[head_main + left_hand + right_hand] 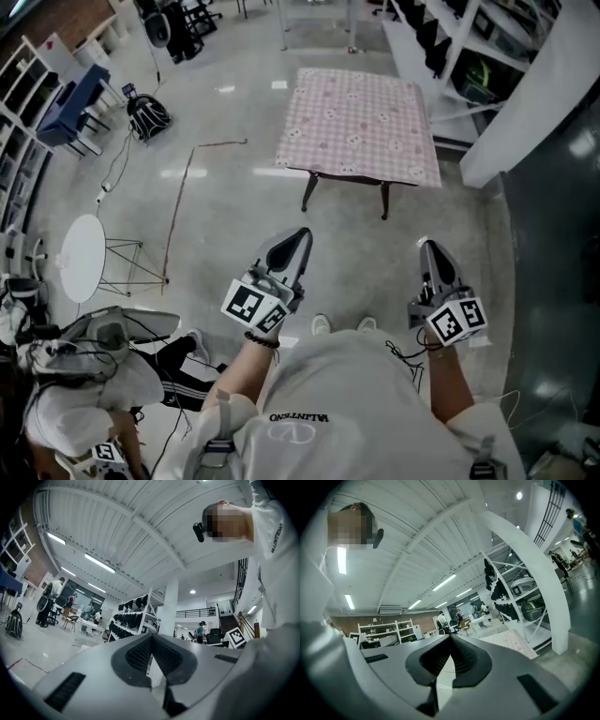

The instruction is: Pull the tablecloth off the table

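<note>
A pink checked tablecloth (361,122) covers a small dark-legged table (307,190) some way ahead on the concrete floor. A corner of the tablecloth (512,643) also shows in the right gripper view, low and to the right. My left gripper (302,233) is held out in front of my body, well short of the table, jaws shut with nothing between them. My right gripper (429,247) hangs level with it on the right, also shut and empty. Both gripper views look up at the ceiling past shut jaw tips, the left gripper (151,635) and the right gripper (450,637).
White storage shelving (450,56) runs along the right behind the table, with a white beam (525,112) leaning near it. A round white side table (82,255), a black backpack (148,117), floor cables (178,206) and a seated person (84,394) are at left.
</note>
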`<control>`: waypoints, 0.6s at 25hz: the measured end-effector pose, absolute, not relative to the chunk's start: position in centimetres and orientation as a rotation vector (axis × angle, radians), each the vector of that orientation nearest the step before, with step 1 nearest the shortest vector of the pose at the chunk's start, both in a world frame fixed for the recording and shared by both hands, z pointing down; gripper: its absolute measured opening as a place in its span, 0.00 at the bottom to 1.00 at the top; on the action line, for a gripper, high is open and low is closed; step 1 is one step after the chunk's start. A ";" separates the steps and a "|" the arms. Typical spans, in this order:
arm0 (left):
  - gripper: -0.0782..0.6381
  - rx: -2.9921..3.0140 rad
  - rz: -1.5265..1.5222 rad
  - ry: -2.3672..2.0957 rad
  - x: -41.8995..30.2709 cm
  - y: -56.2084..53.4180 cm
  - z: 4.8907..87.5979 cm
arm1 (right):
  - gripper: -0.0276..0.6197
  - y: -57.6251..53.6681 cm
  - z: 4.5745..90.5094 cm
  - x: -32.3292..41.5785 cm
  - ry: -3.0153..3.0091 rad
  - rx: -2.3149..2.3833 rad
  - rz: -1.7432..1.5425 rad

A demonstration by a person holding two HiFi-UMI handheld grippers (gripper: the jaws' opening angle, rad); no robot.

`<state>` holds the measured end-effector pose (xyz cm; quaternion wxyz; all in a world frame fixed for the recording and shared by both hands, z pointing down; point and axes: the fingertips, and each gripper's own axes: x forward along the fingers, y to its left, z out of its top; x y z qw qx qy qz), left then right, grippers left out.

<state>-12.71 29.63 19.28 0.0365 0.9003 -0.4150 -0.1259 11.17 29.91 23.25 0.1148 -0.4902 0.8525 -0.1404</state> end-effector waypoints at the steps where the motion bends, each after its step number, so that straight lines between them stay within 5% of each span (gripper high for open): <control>1: 0.11 2.767 -0.387 -1.266 -13.0 29.6 19.4 | 0.06 29.9 23.3 10.8 2.496 -1.442 -0.412; 15: 0.11 2.710 -0.353 -1.238 -14.8 29.3 22.2 | 0.06 28.6 24.8 8.2 2.502 -1.459 -0.463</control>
